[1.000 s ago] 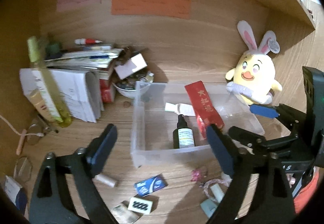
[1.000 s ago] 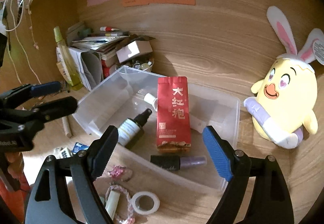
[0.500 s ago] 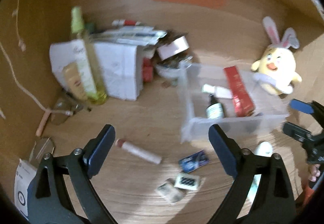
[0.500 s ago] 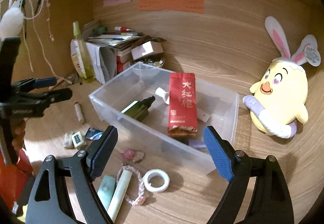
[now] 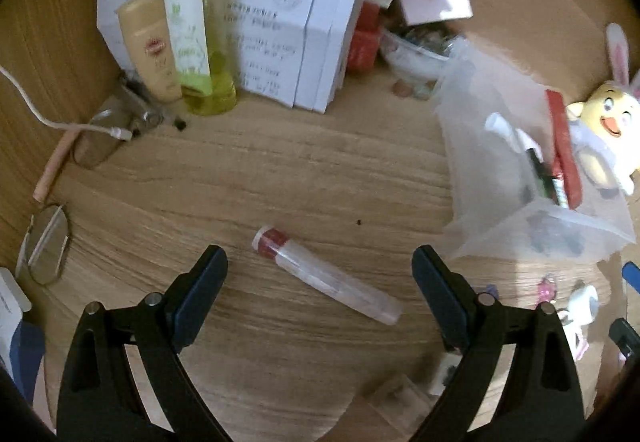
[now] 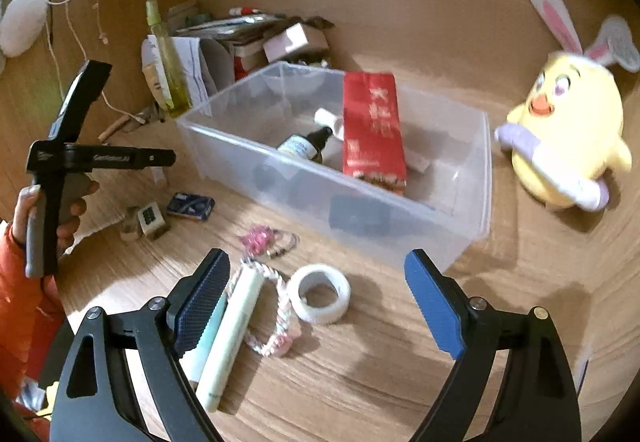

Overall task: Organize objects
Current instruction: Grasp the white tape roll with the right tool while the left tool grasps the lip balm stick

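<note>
Clear red-capped tube [image 5: 324, 274] between open tongs [image 5: 320, 274]

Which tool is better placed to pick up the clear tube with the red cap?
Probably the left tool: it is open, and the clear tube lies on the desk directly between its fingers. The right tool is open over the white tape roll.

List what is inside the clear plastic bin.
Inside the clear plastic bin: a red foil pouch, a dark dropper bottle and a white tube. A dark object shows blurred through the front wall; whatever lies under the pouch is hidden.
</note>
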Available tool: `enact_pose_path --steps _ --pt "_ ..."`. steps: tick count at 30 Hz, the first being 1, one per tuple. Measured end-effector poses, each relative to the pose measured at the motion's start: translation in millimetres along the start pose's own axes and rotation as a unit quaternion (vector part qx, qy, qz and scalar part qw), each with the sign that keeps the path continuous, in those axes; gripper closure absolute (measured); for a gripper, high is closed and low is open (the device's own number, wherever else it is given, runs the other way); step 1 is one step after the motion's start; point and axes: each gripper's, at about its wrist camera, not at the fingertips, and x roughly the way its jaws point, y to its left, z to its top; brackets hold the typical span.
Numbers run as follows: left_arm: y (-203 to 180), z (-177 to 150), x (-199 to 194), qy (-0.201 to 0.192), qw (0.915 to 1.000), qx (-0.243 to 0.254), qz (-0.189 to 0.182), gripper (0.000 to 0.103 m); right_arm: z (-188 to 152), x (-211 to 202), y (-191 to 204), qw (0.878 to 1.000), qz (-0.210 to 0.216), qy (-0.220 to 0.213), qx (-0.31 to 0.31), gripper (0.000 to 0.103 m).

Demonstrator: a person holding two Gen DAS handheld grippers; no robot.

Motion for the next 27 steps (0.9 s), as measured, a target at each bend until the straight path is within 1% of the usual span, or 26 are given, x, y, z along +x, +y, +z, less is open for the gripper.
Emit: enact_pose_path --steps 2,6,7,8,9,11,12,14,15,17,18,20,22,25,27 --pt "1.4 -2.8 2.2 0.001 1.0000 0.001 0.003 0.009 -3.9 2.3 -2.9 1.000 -0.001 0.007 0.003 0.015" --pt "2.7 -15.1 -1.6 -0.009 0.9993 0.029 0.020 0.009 -9.4 8.0 -7.0 1.000 -0.011 0.018 0.000 0.015" --pt "2.6 -18.2 -2.5 -0.010 0.9990 0.036 0.024 0.010 -10.3 8.9 -8.1 1.000 -0.011 0.020 -0.001 0.015" --pt "2.3 -22.2 -3.8 -0.013 0.9984 0.046 0.030 0.014 -11.3 9.8 -8.3 1.000 -0.012 0.021 -0.002 0.015" --pt "1.8 -25.2 -5.5 -0.017 0.9977 0.055 0.036 0.015 -12.7 10.5 -8.2 1.000 -0.012 0.023 -0.004 0.015" --pt "3.3 -28.6 -9.4 -0.020 0.9976 0.061 0.029 0.026 -15.1 11.5 -7.9 1.000 -0.009 0.024 -0.007 0.015" --pt "4.1 -29.4 -11.3 -0.022 0.9974 0.064 0.026 0.030 -16.5 12.3 -7.6 1.000 -0.009 0.025 -0.008 0.015" --pt "5.2 -29.6 -13.2 -0.025 0.9971 0.069 0.023 0.042 -18.3 13.2 -6.3 1.000 -0.012 0.026 -0.012 0.015" --pt "5.2 -29.7 -14.0 -0.028 0.9967 0.074 0.019 0.045 -19.4 13.7 -5.7 0.999 -0.015 0.027 -0.014 0.015" --pt "2.3 -29.0 -13.4 -0.031 0.9959 0.084 0.012 0.061 -20.5 14.1 -4.4 0.999 -0.016 0.028 -0.016 0.016" --pt "0.1 -28.4 -14.0 -0.031 0.9955 0.089 0.008 0.066 -20.4 14.3 -4.1 0.999 -0.016 0.028 -0.015 0.017" --pt "-1.8 -28.3 -13.4 -0.034 0.9944 0.101 0.002 0.080 -19.5 15.4 -5.3 0.999 -0.014 0.030 -0.012 0.017" --pt "-6.2 -31.6 -14.8 -0.036 0.9929 0.113 -0.004 0.089 -18.5 15.2 -7.9 0.999 -0.014 0.029 -0.006 0.018" --pt "-12.3 -37.8 -18.4 -0.038 0.9911 0.127 -0.016 0.089 -18.2 15.0 -12.0 1.000 -0.007 0.030 0.004 0.018" --pt "-17.5 -43.7 -22.3 -0.040 0.9897 0.136 -0.022 0.089 -18.0 16.4 -14.7 0.999 -0.008 0.032 0.009 0.022"
